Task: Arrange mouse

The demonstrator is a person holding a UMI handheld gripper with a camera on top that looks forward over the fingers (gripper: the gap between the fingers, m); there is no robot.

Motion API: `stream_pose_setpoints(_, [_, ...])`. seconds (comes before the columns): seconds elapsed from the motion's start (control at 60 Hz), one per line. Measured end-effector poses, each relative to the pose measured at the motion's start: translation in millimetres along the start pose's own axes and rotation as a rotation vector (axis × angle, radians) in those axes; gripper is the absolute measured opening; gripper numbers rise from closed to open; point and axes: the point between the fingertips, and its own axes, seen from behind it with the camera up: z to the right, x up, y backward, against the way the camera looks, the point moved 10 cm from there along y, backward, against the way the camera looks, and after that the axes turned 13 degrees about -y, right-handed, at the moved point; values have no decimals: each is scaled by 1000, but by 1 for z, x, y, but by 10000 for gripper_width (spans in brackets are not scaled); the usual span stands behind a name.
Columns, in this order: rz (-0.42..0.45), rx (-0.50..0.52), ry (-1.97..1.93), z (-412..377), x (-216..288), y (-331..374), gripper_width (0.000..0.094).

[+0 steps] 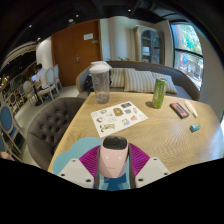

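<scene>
A pink-and-dark computer mouse (114, 154) sits between my fingers, its dark front end pointing away over the round wooden table (170, 135). My gripper (113, 163) is shut on the mouse, with both magenta pads (92, 158) pressing its sides. It is held near the table's near edge, over a light-blue mat (88, 152) that shows on either side of the fingers.
A sheet of paper with stickers (118, 117) lies just beyond the mouse. A clear lidded jar (100, 82) and a green can (159, 92) stand at the far edge. A dark flat item (179, 110) and a small teal piece (195, 127) lie to the right. A grey chair (50, 120) stands to the left.
</scene>
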Motion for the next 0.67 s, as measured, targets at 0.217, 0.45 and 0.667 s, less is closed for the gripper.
stream_pose_setpoints(0.217, [-53,-44,-19,-18,-69,-9,407])
stream_pose_setpoints(0.45, [-114,-61,-7,-19,-68,-6,603])
stream_pose_setpoints(0.667, [-146,-66,-14,-20,-61,48,846])
